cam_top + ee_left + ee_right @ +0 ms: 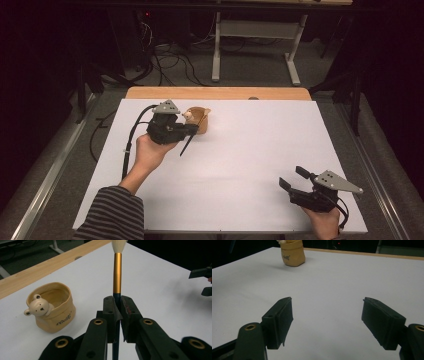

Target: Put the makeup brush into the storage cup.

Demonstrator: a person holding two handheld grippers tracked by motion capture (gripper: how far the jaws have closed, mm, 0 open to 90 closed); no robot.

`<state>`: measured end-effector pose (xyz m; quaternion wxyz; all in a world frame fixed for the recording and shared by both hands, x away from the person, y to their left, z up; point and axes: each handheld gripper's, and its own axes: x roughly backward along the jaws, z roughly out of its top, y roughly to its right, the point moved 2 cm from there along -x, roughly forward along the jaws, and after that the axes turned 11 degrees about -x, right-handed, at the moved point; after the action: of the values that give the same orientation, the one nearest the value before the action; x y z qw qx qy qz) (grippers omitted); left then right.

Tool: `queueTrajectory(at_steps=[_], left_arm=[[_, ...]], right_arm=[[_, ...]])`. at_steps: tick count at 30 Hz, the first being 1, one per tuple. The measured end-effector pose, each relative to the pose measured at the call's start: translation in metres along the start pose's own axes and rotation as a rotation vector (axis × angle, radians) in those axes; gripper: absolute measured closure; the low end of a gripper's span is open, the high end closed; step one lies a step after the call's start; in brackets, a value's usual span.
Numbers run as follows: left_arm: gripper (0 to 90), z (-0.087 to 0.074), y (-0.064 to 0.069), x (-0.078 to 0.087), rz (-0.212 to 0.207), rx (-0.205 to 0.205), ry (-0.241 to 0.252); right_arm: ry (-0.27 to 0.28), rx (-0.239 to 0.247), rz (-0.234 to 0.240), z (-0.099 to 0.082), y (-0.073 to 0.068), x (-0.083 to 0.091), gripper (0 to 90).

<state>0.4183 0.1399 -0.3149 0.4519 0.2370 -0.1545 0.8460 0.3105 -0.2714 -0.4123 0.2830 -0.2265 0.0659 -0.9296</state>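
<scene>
Judging from how things lay, the work looked about half done: the brush was already picked up, but it had not yet gone into the cup.

Largest first, the white table (240,165) carried everything, with a wooden strip along its far edge. On its far left part stood the tan bear cup (51,308), a soft-looking pot with a small bear's head at its rim; its inside appeared to hold nothing.

Just beside the cup, the left gripper (117,312) had its jaws pressed together on the brush (117,272), clamping the dark handle low down. In the left gripper view the brush ran straight out along the jaws, its long axis in line with them: gold ferrule beyond the pads, pale bristles at the far tip, pointing away from the hand. In the high view the dark handle end stuck out below the gripper, slanting down towards the near side, clear of the cup.

Near the right front corner the right gripper (327,322) sat with its jaws wide apart and nothing between them, well apart from the cup.

What remained, as I read it, was to bring the brush over the cup's mouth, lower it in and let go.
</scene>
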Motion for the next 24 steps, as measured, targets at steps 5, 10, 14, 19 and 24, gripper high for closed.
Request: queueTrajectory(at_steps=[5, 10, 14, 19, 24], left_arm=[[83.0, 0.002, -0.003, -0.003, 0.006, 0.007, 0.004], [83.1, 0.005, -0.005, -0.003, 0.011, 0.011, 0.020], [83.1, 0.008, -0.007, -0.003, 0.027, 0.002, 0.033], [83.1, 0.011, -0.009, -0.005, 0.048, -0.003, 0.044], [83.1, 0.016, -0.012, -0.006, 0.052, 0.004, 0.055]], right_arm=[[-0.001, 0.008, 0.003, 0.000, 0.000, 0.000, 26.7], [0.002, 0.005, 0.003, 0.000, 0.000, 0.000, 26.7], [0.000, 0.000, 0.003, 0.000, 0.000, 0.000, 26.8], [-0.001, 0.005, 0.004, 0.000, 0.000, -0.001, 26.7], [0.002, 0.000, 0.004, 0.000, 0.001, 0.000, 26.7]])
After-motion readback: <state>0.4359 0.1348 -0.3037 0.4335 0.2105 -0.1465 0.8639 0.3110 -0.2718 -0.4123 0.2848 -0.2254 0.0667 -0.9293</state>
